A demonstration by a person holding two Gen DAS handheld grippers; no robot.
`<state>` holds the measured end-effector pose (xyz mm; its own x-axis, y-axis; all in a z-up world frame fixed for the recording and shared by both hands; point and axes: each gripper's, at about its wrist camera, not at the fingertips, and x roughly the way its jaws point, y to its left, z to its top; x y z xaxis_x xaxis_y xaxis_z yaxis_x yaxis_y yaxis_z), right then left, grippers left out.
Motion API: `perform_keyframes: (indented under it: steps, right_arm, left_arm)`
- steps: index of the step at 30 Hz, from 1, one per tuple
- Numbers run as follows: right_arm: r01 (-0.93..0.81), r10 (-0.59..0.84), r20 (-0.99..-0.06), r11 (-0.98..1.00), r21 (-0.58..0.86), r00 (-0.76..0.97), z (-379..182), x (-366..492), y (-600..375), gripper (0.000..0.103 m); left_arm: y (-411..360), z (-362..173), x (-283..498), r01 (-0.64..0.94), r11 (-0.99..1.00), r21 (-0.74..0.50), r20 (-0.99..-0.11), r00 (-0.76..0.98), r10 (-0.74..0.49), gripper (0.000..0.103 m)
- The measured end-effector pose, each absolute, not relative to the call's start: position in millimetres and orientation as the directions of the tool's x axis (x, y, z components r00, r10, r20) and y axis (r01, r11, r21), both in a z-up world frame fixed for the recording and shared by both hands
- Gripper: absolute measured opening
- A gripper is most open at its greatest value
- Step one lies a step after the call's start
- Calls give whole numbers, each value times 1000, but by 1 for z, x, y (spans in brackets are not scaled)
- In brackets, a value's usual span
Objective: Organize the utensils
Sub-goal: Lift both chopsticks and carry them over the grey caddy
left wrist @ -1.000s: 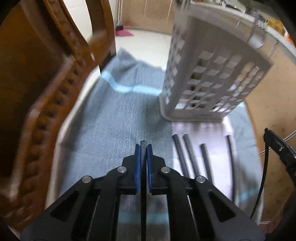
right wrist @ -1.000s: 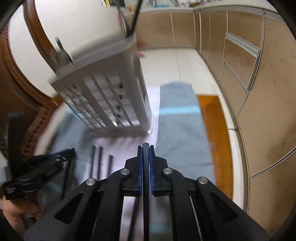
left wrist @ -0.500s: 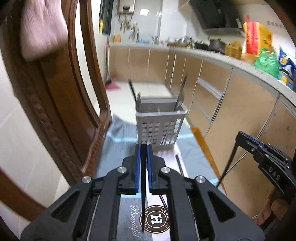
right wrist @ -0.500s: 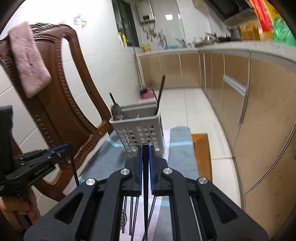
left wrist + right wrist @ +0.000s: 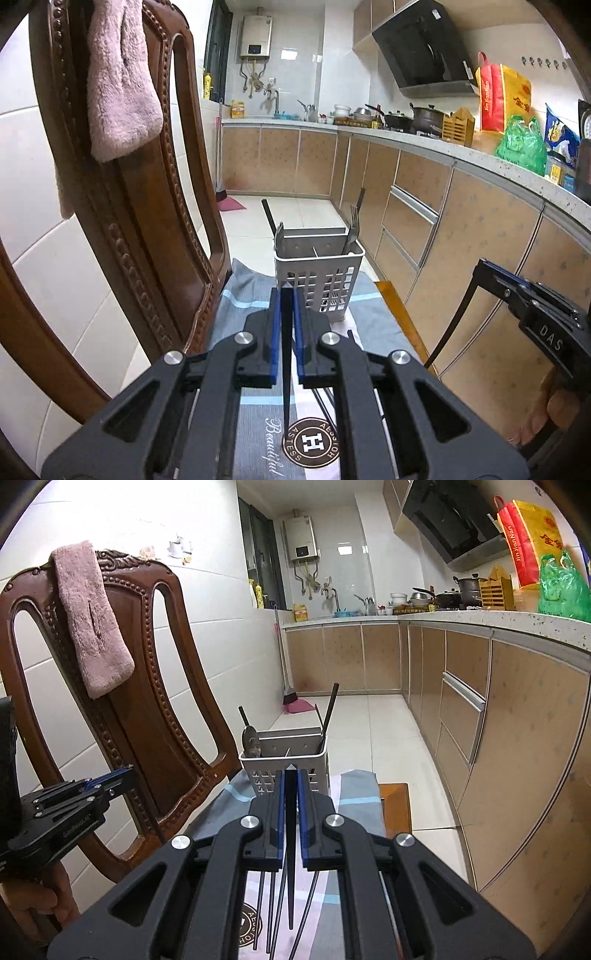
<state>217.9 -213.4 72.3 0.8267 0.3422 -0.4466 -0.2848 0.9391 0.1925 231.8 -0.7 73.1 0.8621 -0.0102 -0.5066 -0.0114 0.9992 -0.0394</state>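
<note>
Both claws, left (image 5: pixel 287 295) and right (image 5: pixel 290 775), are each clenched on a black chopstick; the caddy (image 5: pixel 319 275) stands at twelve o'clock.

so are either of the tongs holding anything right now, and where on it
Yes. The left tongs and the right tongs are each shut on a black chopstick, pinching its thick end; the thin tip trails back toward the camera.

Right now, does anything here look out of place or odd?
Yes: several thin black chopsticks lie loose on the grey cloth in front of the white slotted plastic utensil caddy, not in it. A pink towel hangs over the wooden chair.
</note>
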Motion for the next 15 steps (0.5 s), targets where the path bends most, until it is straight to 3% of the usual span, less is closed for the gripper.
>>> perform_keyframes:
  steps: [15]
  right_arm:
    - [-280, 335, -469, 942, 185, 817, 66, 220, -215, 7]
  left_arm:
    - [-1, 67, 243, -22, 999, -50, -525, 851, -8, 7]
